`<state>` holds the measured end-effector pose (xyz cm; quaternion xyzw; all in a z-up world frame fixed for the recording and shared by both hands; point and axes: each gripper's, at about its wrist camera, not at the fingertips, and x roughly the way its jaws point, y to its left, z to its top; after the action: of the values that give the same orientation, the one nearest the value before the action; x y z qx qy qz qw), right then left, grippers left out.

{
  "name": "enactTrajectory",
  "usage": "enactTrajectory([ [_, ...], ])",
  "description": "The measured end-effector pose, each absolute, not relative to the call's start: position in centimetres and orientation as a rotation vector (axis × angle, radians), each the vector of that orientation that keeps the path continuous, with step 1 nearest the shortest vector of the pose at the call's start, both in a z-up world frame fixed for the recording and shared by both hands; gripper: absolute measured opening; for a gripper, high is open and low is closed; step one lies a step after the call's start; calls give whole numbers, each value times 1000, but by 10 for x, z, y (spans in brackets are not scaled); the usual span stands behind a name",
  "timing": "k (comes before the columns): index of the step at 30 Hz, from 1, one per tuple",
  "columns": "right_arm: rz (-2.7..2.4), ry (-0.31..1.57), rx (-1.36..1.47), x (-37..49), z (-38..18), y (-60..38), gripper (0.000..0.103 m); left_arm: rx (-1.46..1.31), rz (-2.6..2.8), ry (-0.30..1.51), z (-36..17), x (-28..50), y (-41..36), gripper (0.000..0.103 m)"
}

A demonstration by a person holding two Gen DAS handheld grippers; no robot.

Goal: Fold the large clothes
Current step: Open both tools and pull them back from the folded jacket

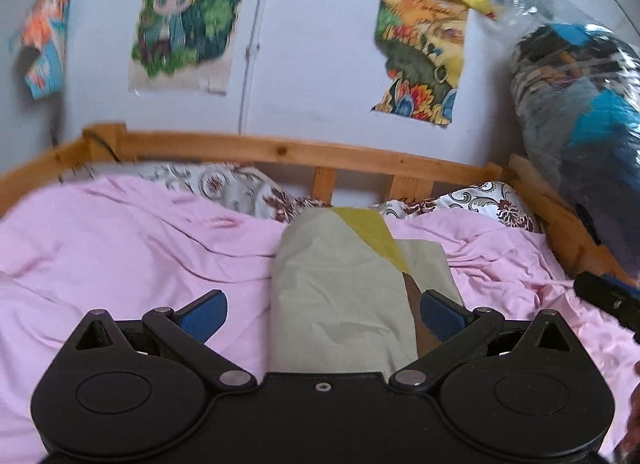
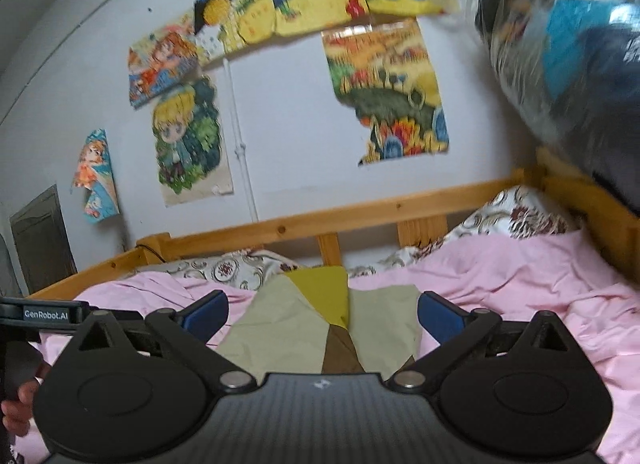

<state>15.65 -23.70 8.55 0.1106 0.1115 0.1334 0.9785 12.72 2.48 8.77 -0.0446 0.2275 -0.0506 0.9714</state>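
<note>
A folded garment (image 1: 340,284), beige with a yellow and a brown panel, lies flat on the pink sheet (image 1: 120,244) in the middle of the bed. My left gripper (image 1: 324,316) hovers above its near end, jaws wide open, with nothing pressed between the blue pads (image 1: 204,318). In the right wrist view the same garment (image 2: 280,328) lies ahead of my right gripper (image 2: 322,314), which also stands wide open and apart from the cloth. The right gripper's black body (image 1: 608,296) shows at the left view's right edge. The left gripper's body (image 2: 48,314) shows at the right view's left edge.
A wooden bed rail (image 1: 280,152) runs along the far side, with floral pillows (image 1: 240,188) against it. A clear plastic bag of bedding (image 1: 580,104) stands at the right corner. Posters (image 2: 384,96) hang on the wall. A hand (image 2: 16,404) holds the left gripper.
</note>
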Motion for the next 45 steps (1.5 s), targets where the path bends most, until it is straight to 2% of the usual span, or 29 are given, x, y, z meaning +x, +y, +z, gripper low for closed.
enactTrajectory([
  [8, 244, 188, 184, 91, 101, -232, 103, -69, -91, 457, 92, 70, 33, 102],
  [16, 187, 183, 195, 54, 80, -230, 103, -43, -40, 445, 61, 38, 33, 102],
  [22, 156, 181, 134, 41, 49, -222, 103, -26, 2, 409, 32, 26, 28, 102],
  [27, 164, 263, 84, 35, 24, -211, 103, -27, 44, 442, 9, 18, 30, 102],
  [45, 156, 324, 68, 31, 13, -203, 103, -20, 70, 483, -9, 7, 38, 102],
])
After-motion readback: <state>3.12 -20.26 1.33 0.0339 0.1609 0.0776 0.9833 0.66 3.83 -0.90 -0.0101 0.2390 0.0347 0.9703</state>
